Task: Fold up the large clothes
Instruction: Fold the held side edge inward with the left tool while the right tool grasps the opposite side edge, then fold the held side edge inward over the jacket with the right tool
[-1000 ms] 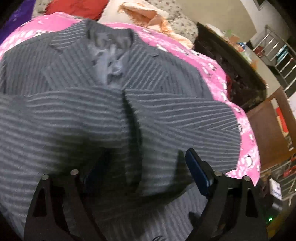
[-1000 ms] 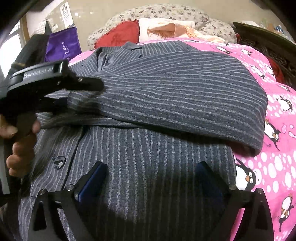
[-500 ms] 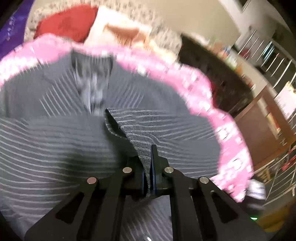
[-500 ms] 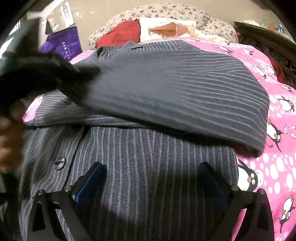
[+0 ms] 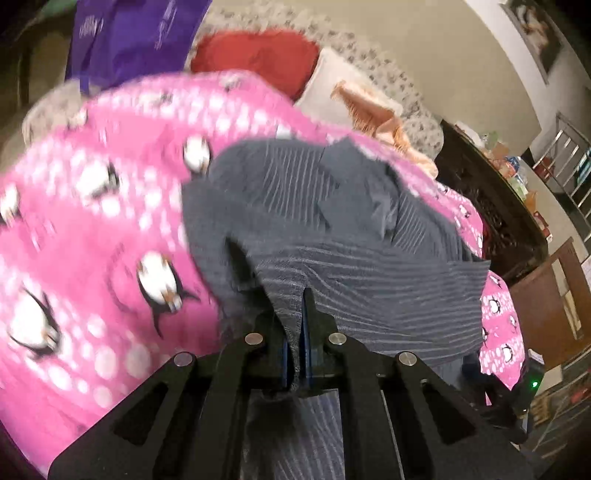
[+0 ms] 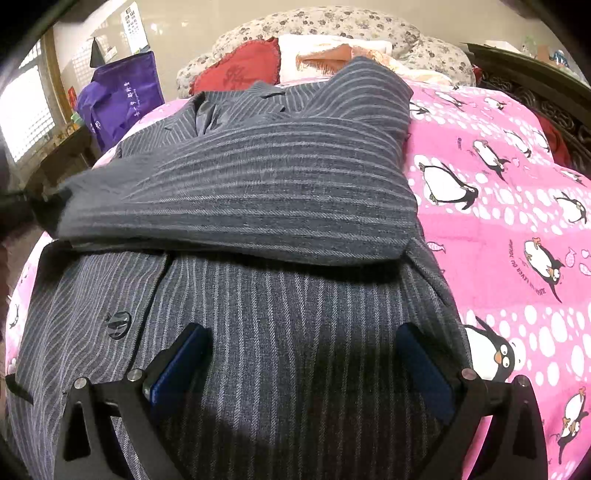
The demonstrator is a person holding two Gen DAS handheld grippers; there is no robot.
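Indoor warm light, fairly dim. Left wrist view motion-blurred, worst on the pink penguin quilt (image 5: 92,236) left of the tool. Right wrist view sharp; dark shadow on the pinstriped jacket (image 6: 295,369) between tool fingers. Heavy fisheye bending, black corners.

A grey pinstriped jacket (image 6: 258,206) lay front-up on the bed just ahead of the right claw (image 6: 299,369), one sleeve folded across its chest, its cuff pinched in the left claw (image 5: 295,332).

Bed: pink penguin-print quilt (image 6: 498,192) as cover. On it: 1 grey pinstriped jacket (image 6: 258,184), sleeve folded across; pillows (image 6: 332,29) at head.
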